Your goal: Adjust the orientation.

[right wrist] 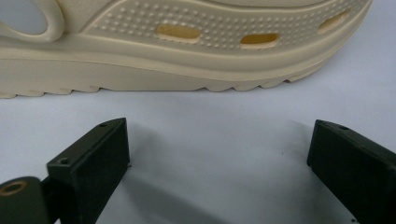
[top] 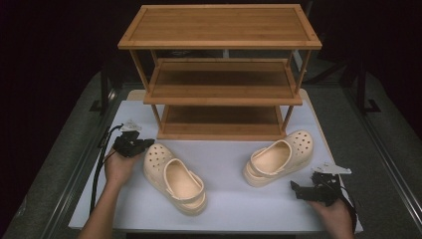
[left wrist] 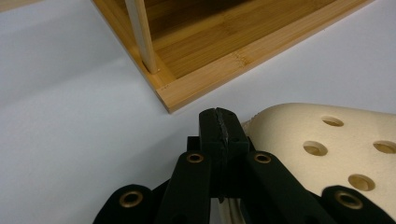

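Presently 2 light, springy foam clogs, left clog (top: 174, 178) toward the counter's (top: 229, 209) left edge and right clog (top: 279, 158) toward its right edge, are unheld, best gripped by the heel rim; left tongs (left wrist: 218, 122) closed empty, right tongs (right wrist: 219, 158) wide open.

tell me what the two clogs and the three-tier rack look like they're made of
Left clog and right clog: probably moulded foam or soft plastic, matte cream, with punched vent holes, a dimpled side band and one-piece sole. Rack: looks like bamboo or light wood, smooth satin honey finish, with straight strip grain and visible jointed segments on the bottom shelf's edge.
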`<state>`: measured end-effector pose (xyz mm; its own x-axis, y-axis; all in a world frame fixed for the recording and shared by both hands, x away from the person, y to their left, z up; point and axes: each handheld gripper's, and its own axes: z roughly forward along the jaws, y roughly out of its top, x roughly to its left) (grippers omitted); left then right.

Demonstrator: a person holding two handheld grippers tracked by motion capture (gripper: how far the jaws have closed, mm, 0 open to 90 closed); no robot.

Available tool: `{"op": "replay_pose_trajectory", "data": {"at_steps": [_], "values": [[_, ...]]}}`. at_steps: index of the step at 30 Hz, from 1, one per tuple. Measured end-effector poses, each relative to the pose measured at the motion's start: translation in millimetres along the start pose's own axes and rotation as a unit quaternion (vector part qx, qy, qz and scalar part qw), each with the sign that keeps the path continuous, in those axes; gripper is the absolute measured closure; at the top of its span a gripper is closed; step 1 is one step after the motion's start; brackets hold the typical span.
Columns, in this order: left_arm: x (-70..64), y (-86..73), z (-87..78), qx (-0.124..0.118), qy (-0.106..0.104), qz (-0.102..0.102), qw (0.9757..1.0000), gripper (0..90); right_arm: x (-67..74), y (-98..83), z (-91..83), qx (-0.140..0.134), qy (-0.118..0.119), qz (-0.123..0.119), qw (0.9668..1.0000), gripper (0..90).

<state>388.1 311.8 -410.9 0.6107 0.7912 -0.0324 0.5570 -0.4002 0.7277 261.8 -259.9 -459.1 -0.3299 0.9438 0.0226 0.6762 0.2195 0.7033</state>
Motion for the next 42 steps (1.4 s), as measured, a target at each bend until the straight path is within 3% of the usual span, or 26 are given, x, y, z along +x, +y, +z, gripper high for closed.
{"op": "replay_pose_trajectory", "data": {"at_steps": [4,6,10,15,20,23,27,35,42], "values": [[-3.6,0.5,-9.6,0.002,0.015,0.002,0.9999,88.8,0.0,-0.1,0.0,0.000,0.000,0.000,1.0000,5.0],[-4.6,1.5,-19.9,0.001,0.014,0.005,0.9999,83.2,-0.1,0.0,0.0,0.000,0.000,0.000,1.0000,5.0],[-9.4,-2.5,-40.2,-0.013,0.016,0.002,0.9998,81.8,0.0,-0.1,-0.1,0.000,0.000,0.000,1.0000,5.0],[-19.0,-25.0,-60.9,-0.012,0.005,-0.008,0.9999,89.9,-0.1,-0.1,-0.2,0.000,0.001,0.001,1.0000,5.0],[-38.0,-56.0,-69.2,-0.003,-0.008,-0.017,0.9998,90.0,-0.4,-0.1,-0.2,0.000,0.001,0.000,1.0000,5.0],[-51.3,-68.9,-69.6,0.007,-0.020,-0.014,0.9997,90.0,-0.4,-0.1,-0.2,0.000,0.001,0.001,1.0000,5.0],[-61.3,-71.1,-61.2,0.021,-0.033,-0.003,0.9993,90.0,-0.3,-0.1,-0.1,0.000,0.001,0.001,1.0000,5.0],[-61.8,-68.8,-56.2,0.023,-0.035,0.004,0.9991,90.0,-0.4,-0.1,-0.1,0.000,0.001,0.001,1.0000,5.0],[-59.5,-59.3,-46.5,0.027,-0.025,0.011,0.9993,90.0,-0.3,-0.1,-0.1,0.000,0.001,0.001,1.0000,5.0]]}}
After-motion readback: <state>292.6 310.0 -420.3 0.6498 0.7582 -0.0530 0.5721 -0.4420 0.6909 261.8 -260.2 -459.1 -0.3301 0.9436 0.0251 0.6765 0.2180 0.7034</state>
